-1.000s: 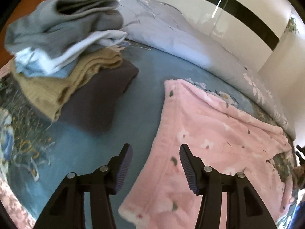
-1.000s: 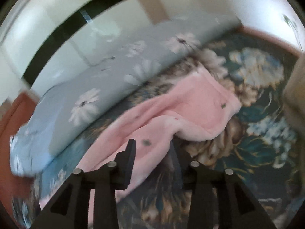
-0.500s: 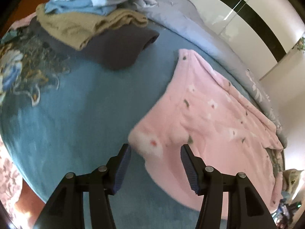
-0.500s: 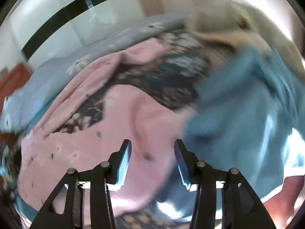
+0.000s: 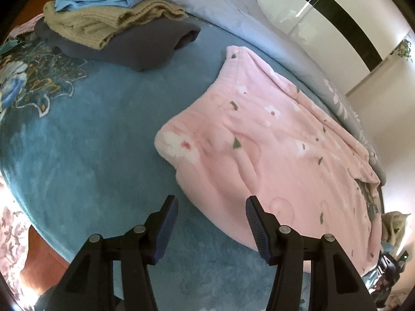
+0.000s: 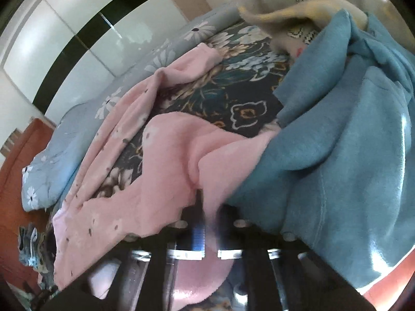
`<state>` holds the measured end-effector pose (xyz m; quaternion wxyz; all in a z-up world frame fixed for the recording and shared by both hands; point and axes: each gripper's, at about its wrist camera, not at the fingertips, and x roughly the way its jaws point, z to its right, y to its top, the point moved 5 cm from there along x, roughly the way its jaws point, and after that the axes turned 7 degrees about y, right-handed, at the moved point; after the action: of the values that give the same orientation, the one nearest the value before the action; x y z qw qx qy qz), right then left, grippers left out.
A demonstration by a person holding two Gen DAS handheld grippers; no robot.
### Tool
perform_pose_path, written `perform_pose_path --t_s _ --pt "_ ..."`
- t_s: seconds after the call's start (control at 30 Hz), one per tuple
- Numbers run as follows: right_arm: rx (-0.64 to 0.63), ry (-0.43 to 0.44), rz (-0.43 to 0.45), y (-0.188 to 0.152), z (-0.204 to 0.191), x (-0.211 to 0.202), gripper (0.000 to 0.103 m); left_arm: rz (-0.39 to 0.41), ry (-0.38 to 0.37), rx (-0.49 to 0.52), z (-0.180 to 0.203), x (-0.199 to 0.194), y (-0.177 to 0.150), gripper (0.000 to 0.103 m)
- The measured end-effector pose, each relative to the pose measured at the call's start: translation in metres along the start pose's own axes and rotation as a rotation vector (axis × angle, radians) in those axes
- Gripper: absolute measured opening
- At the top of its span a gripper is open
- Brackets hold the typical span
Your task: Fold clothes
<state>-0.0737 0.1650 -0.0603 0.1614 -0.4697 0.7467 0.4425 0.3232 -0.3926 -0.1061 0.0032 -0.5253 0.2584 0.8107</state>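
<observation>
A pink fleece garment point(image 5: 272, 150) with small flowers lies spread on the blue bed cover point(image 5: 85, 134). My left gripper point(image 5: 211, 225) is open and empty, just above the cover near the garment's rounded near end. In the right wrist view the same pink garment point(image 6: 160, 160) drapes over my right gripper point(image 6: 205, 217), whose jaws are closed on a fold of it; the fingertips are mostly hidden by the cloth.
A stack of folded clothes point(image 5: 114, 23) sits at the back left: dark grey, tan knit, light blue. A grey floral duvet point(image 5: 259, 31) runs along the far side. A blue sweatshirt point(image 6: 337, 134) and a cream garment point(image 6: 293, 10) lie at right.
My left gripper pulled back from the pink garment and stayed open. My right gripper moved down to the garment's other end and closed on its fold.
</observation>
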Motion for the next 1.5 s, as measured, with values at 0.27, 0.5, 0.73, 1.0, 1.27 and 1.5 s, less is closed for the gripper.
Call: perform_pose_path --t_s 0.27,0.5,0.73,1.0,1.27,1.5 --pt "-0.050 -0.073 0.256 0.022 -0.002 -0.076 0.005 0.000 -0.028 -0.051 -0.006 -0.002 -0.001 0.058" --pt "0.055 -0.082 0.244 0.005 0.028 -0.076 0.005 0.009 -0.133 -0.197 -0.016 0.014 0.005 0.058" --pt "0.044 -0.062 0.247 0.012 0.021 -0.079 0.005 0.027 -0.226 -0.331 -0.027 0.026 0.011 0.019" --pt "0.047 0.015 0.299 0.023 0.003 -0.090 0.005 0.198 -0.347 -0.421 -0.040 -0.032 0.033 0.005" --pt "0.049 0.090 0.378 0.029 -0.013 -0.114 0.005 0.281 -0.369 -0.359 -0.036 -0.073 0.049 0.005" --pt "-0.010 0.085 0.380 0.094 -0.053 -0.076 0.005 0.232 -0.338 -0.318 0.001 -0.053 0.095 0.005"
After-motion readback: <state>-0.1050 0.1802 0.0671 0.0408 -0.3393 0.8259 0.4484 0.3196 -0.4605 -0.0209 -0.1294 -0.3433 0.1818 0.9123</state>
